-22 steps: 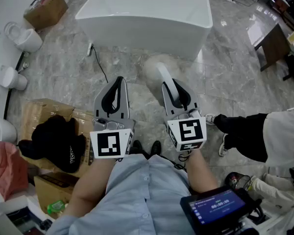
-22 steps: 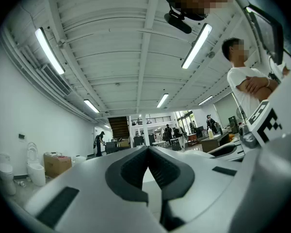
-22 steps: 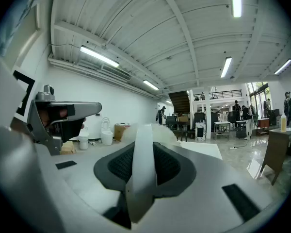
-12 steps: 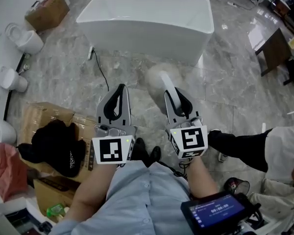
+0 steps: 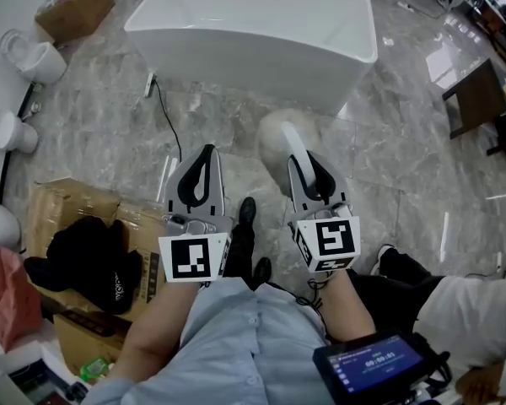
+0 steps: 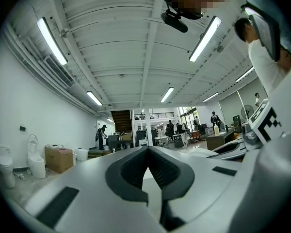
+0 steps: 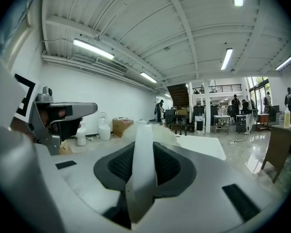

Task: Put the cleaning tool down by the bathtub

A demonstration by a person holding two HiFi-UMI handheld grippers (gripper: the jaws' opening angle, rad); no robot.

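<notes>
Right gripper [image 5: 306, 160]: fingers pinch the slim white handle of the cleaning tool [image 5: 285, 132]. The right gripper view shows the handle [image 7: 141, 164] running up between the pads. Left gripper [image 5: 204, 150]: fingers pressed together, nothing between them, as the left gripper view [image 6: 148, 150] also shows.

Tool position: held out in front of the person, with its pale fluffy head over the floor [image 5: 396, 150], near the front wall of the bathtub [image 5: 261, 32] but apart from it. Cannot tell whether the head touches the floor.

Risks, as judged:
- The grip is low on a smooth, narrow handle and the head hangs beyond it. The tool may pivot or slip in the pads if tilted.
- If let go from a height, it could bounce or skid on the hard polished floor and end up away from the tub.
- If leaned on the tub's glossy wall, the handle would likely slide down.
- A black cable [image 5: 165, 112] lies near the tub's left corner and the person's shoes [image 5: 246, 216] are right below; either could get in the way of the placement.

Materials:
- Tub: white, glossy, with rounded rectangular walls.
- Floor: grey veined stone tile, reflective.
- Tool handle: looks like hard plastic.
- Tool head: soft, fuzzy and round.
- Cardboard box [image 5: 67, 202] at left, flattened, matte.
</notes>
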